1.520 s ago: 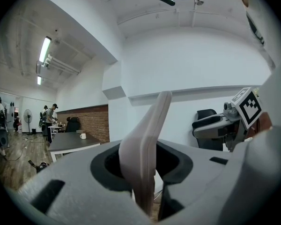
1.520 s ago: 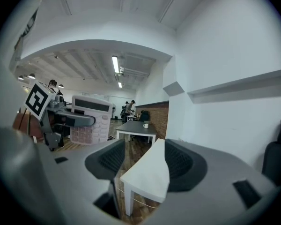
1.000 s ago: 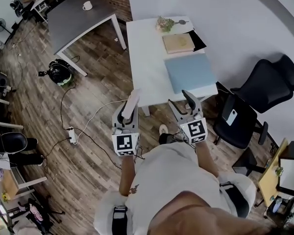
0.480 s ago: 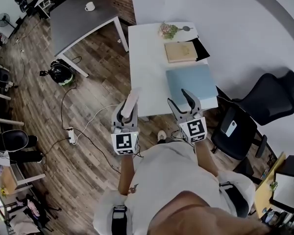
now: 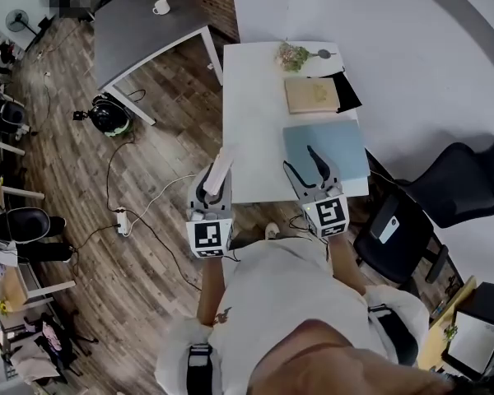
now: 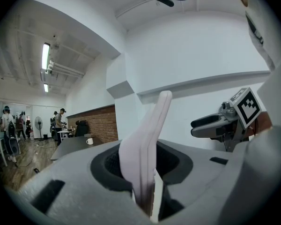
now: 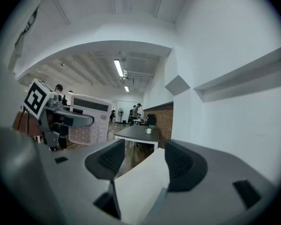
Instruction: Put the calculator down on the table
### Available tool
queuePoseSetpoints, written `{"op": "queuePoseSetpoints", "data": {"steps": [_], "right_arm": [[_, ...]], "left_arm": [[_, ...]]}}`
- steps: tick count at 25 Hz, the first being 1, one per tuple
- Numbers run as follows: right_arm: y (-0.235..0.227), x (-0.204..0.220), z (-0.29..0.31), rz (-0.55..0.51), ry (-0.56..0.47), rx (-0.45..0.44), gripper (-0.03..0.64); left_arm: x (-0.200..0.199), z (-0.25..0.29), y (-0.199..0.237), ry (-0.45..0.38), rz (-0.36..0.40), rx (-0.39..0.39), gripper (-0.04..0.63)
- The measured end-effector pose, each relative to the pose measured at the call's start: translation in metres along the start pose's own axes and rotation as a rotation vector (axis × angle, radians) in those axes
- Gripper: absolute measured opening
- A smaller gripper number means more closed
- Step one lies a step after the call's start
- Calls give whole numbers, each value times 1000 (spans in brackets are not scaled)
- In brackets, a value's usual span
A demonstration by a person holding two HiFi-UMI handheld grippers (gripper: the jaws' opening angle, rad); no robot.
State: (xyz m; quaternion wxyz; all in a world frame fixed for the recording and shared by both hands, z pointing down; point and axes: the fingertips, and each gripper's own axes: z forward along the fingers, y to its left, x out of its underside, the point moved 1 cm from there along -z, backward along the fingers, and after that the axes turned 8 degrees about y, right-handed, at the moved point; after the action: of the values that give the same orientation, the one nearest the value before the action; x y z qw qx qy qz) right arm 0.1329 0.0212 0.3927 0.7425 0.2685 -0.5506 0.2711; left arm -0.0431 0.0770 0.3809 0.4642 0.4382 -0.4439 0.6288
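Observation:
The pinkish-white calculator (image 5: 221, 165) stands on edge between the jaws of my left gripper (image 5: 215, 186), which is shut on its lower end. In the left gripper view the calculator (image 6: 147, 139) rises edge-on from the jaws of the left gripper (image 6: 145, 172). It hangs just off the near-left corner of the white table (image 5: 251, 130). My right gripper (image 5: 300, 161) is open and holds nothing, over the table's near edge beside a blue folder (image 5: 328, 145). From the right gripper (image 7: 143, 165) I see the calculator's keys (image 7: 89, 121) at left.
On the white table lie a tan book (image 5: 311, 95), a small bunch of flowers (image 5: 292, 54) and a black sheet. A black office chair (image 5: 457, 183) stands to the right. A grey table (image 5: 140, 31) with a mug (image 5: 160, 6) is at far left; cables and a power strip (image 5: 122, 220) lie on the floor.
Both grippers have come forward toward the white table, which now lies nearer in the head view. The calculator stays gripped the same way and the right jaws stay open.

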Motion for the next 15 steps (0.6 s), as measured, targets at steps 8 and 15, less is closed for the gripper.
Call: {"op": "queuePoseSetpoints", "data": {"steps": [8, 15], "right_arm": [[-5, -1, 20, -3, 3, -8, 256], [-11, -6, 43, -1, 17, 22, 256]], "left_arm": [[1, 15, 12, 10, -4, -6, 123], [3, 42, 31, 1, -13, 20, 123]]}}
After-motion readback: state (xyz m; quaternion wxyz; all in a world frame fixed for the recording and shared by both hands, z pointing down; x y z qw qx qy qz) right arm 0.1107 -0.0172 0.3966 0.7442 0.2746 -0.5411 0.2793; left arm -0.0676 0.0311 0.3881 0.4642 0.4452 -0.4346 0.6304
